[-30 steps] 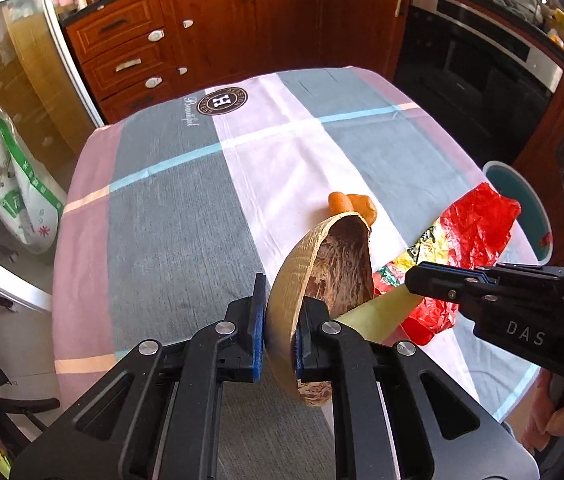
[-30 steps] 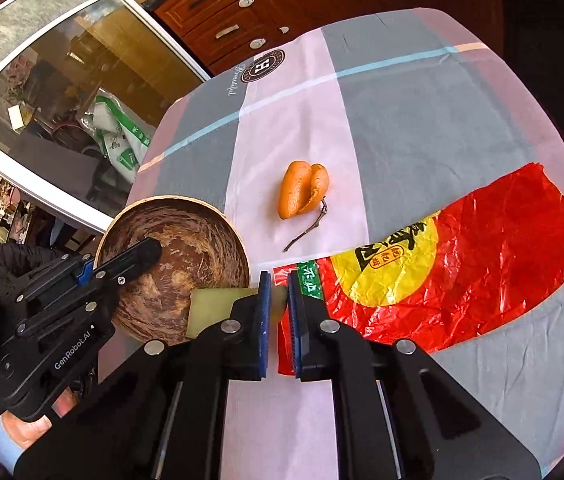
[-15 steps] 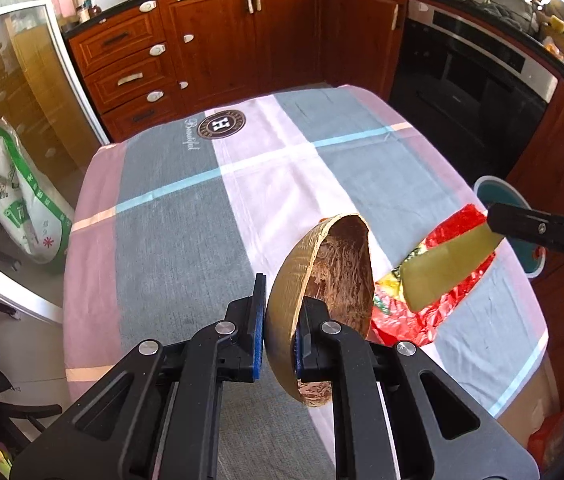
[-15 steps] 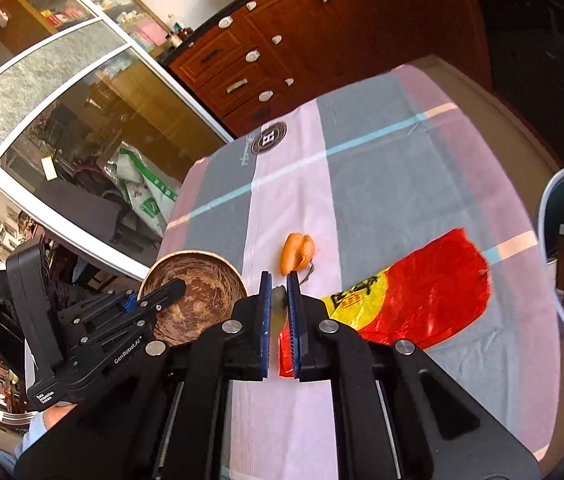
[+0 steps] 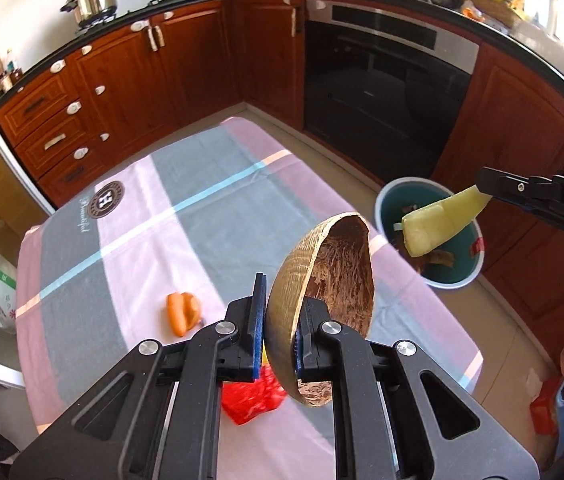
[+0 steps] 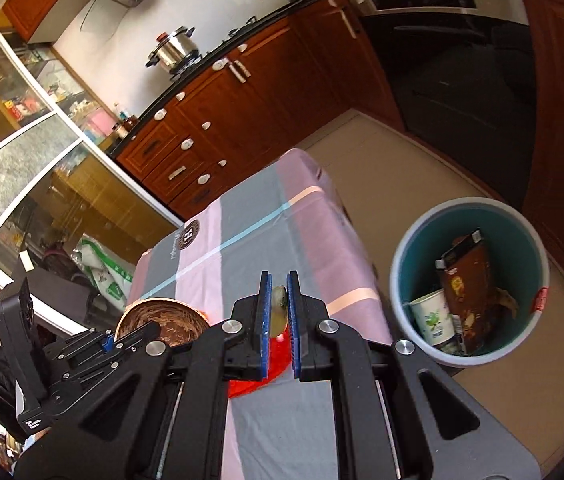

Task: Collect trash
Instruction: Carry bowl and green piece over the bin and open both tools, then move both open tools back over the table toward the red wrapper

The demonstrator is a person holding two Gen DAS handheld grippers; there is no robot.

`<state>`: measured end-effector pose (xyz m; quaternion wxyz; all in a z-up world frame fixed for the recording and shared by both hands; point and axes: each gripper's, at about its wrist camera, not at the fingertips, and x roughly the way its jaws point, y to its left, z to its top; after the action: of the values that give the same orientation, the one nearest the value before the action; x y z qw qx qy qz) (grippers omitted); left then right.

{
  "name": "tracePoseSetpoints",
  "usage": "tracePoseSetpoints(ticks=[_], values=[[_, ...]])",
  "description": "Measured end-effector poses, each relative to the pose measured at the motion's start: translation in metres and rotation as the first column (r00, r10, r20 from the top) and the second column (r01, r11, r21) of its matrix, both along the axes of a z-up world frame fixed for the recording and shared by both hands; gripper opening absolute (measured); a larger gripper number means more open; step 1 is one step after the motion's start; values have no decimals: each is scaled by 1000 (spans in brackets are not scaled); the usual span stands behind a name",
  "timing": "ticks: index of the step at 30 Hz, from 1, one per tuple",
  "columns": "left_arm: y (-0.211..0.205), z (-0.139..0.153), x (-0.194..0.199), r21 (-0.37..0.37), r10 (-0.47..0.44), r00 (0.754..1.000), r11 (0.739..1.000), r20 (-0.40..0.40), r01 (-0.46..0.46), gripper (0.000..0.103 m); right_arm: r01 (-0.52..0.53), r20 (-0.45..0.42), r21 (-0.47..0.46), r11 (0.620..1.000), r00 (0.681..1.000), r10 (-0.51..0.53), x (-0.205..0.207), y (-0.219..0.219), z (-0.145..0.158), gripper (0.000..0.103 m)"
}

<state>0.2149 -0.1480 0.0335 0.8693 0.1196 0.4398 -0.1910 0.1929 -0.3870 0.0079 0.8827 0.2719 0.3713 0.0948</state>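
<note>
My left gripper point(image 5: 278, 320) is shut on the rim of a brown coconut-shell bowl point(image 5: 322, 296) and holds it on edge above the table. My right gripper point(image 6: 279, 312) is shut on a pale yellow-green rind piece point(image 6: 278, 308); in the left wrist view the rind point(image 5: 438, 224) hangs in the air over the teal trash bin point(image 5: 464, 276) on the floor right of the table. The bin point(image 6: 414, 248) holds a brown carton and a paper cup. An orange pepper point(image 5: 182, 312) and a red plastic bag point(image 5: 252, 400) lie on the table.
The table has a pink, grey and white checked cloth point(image 5: 186, 216). Wooden kitchen cabinets point(image 5: 186, 64) and a black oven point(image 5: 382, 92) stand beyond it. A white and green bag point(image 6: 102, 272) sits on the floor at the left. A red item point(image 5: 542, 412) lies on the floor at right.
My right gripper lifted the rind off the table and carried it right, to above the bin. My left gripper rose with the bowl; the pepper and red bag now lie beneath it.
</note>
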Motion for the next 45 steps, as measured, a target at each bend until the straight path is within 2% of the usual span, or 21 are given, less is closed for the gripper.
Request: tracePoseSetpoints(ticks=[4, 10, 17, 19, 20, 21, 22, 23, 24, 26, 29, 36, 45], values=[[-56, -7, 4, -19, -88, 996, 996, -25, 87, 12, 96, -25, -12, 995, 995, -96, -14, -52, -14, 7], [-138, -35, 10, -26, -211, 974, 977, -84, 210, 12, 222, -102, -59, 973, 969, -227, -30, -115, -45, 7], [-198, -83, 28, -27, -271, 947, 962, -174, 271, 12, 277, -215, -91, 957, 933, -290, -24, -148, -95, 8], [-207, -95, 33, -25, -275, 940, 961, -203, 276, 14, 271, -244, -87, 959, 927, -284, -19, -150, -107, 9], [-210, -99, 36, -27, -275, 937, 961, -216, 275, 22, 265, -256, -79, 961, 926, -277, -17, -151, -111, 11], [-211, -101, 37, -34, -279, 934, 960, -223, 278, 38, 264, -265, -71, 962, 925, -273, -15, -152, -115, 15], [-210, -101, 37, -34, -279, 936, 960, -213, 279, 48, 262, -268, -62, 963, 925, -269, -14, -153, -117, 24], [-206, -99, 37, -25, -273, 944, 962, -187, 273, 62, 263, -264, -57, 963, 926, -269, -13, -153, -118, 45], [-205, -97, 36, -16, -268, 951, 963, -156, 269, 63, 269, -255, -60, 961, 927, -276, -13, -153, -119, 59], [-200, -96, 36, -13, -266, 953, 964, -147, 267, 64, 271, -243, -75, 960, 928, -282, -11, -150, -116, 62], [-186, -94, 39, -27, -245, 957, 969, -158, 244, 66, 262, -240, -68, 963, 932, -271, -8, -143, -113, 74], [-148, -85, 42, -43, -201, 967, 979, -155, 197, 72, 209, -235, -70, 976, 947, -219, 2, -113, -99, 75], [-100, -62, 39, -79, -160, 981, 985, -107, 152, 79, 136, -199, -91, 987, 968, -152, 5, -58, -68, 78]])
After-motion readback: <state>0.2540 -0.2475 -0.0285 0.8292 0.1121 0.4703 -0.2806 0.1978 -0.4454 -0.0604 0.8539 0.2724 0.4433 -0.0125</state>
